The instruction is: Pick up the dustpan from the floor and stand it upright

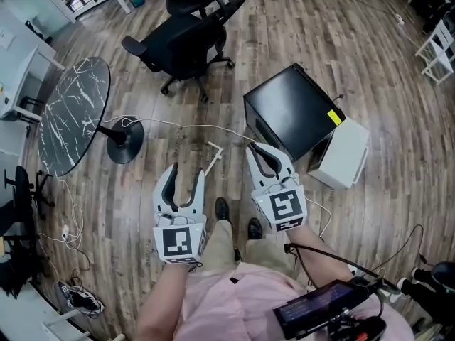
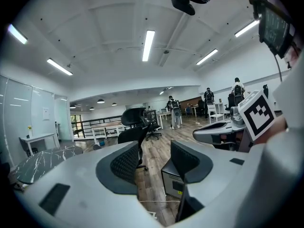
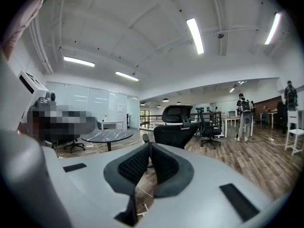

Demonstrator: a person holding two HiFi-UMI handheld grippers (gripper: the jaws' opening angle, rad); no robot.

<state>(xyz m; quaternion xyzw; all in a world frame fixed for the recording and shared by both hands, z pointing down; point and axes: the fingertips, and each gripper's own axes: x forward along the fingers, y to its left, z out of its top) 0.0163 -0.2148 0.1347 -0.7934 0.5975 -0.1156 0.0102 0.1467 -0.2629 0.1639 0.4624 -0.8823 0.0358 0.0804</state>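
A: Surroundings?
B: Big marble table [image 1: 71, 112] far left of the left gripper [image 1: 186, 172]; office chair [image 1: 186, 38] well ahead; black box [image 1: 291, 109] just ahead of the right gripper [image 1: 261, 155].
A: Claws? Dustpan?
B: Left spread, empty. Right pinched together, empty. Dustpan: can't tell.

Right gripper [image 3: 148, 147] jaws together, nothing btwn; black office chair [image 3: 176, 127] beyond, marble table [image 3: 107, 136] left.

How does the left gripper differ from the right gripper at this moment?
The left gripper has its jaws standing apart; the right gripper has its jaws closed tip to tip. In the head view the right gripper shows next to the black box, while the left gripper is over bare wooden floor. Both hold nothing.
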